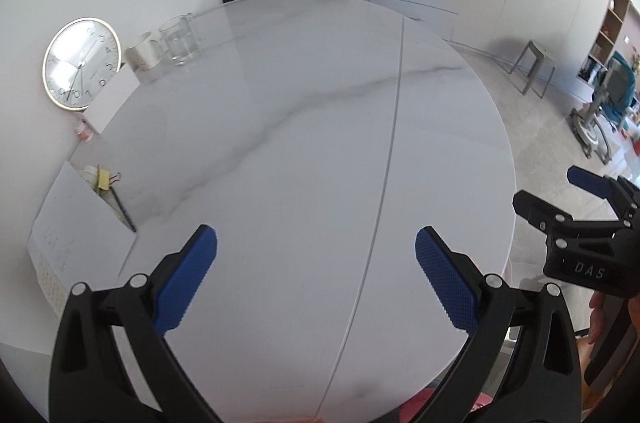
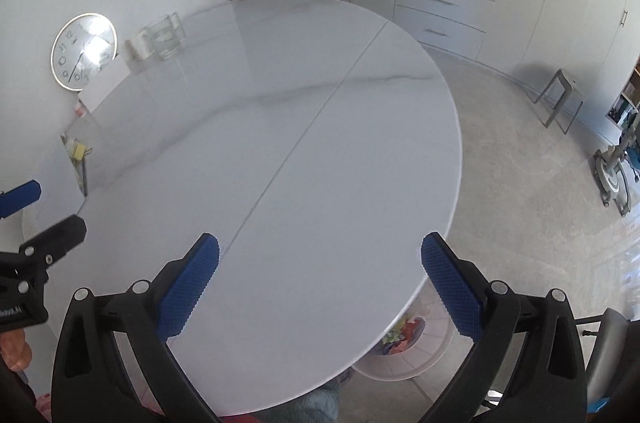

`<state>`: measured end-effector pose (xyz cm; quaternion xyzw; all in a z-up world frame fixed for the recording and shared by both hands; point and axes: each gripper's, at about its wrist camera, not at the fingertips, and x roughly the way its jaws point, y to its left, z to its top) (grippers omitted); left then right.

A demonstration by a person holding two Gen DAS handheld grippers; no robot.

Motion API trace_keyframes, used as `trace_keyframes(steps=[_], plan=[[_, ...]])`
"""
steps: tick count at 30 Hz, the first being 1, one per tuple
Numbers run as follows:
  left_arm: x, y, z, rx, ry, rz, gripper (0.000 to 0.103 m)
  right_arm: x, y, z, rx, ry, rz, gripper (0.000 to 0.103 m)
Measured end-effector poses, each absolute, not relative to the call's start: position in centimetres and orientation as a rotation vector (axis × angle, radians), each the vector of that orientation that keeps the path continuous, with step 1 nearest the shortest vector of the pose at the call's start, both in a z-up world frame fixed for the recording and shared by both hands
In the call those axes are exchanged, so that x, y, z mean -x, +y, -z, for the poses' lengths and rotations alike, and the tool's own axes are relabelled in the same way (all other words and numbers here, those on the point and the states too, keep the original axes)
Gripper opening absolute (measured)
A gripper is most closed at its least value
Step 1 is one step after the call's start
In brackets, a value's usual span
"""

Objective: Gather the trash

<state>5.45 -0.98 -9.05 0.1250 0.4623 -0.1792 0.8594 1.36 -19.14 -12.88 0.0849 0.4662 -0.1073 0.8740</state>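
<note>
Left wrist view: the left claw stands wide apart with nothing between the blue pads, hanging over the near part of the white marble counter. The middle of the counter is bare, no loose trash on it, so collecting looks about finished. What is left sits along the far-left edge: a clock, a mug, a glass jug, a white card, a small bottle and a paper holder with clips and a pen. None looks like trash. The right claw shows at the right edge, off the counter.

Right wrist view: the right claw is also spread wide and empty, above the counter's near rim. Below that rim a white bin on the floor holds coloured scraps; that is where the trash is. Nothing blocks the way.
</note>
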Motion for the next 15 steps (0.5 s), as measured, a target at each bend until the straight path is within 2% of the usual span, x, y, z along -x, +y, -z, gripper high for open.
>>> trace_keyframes(steps=[15], plan=[[-7.5, 6.3, -0.1, -0.172, 0.729, 0.318, 0.095, -2.0, -13.7, 1.7, -0.07, 0.748, 0.262, 0.1]])
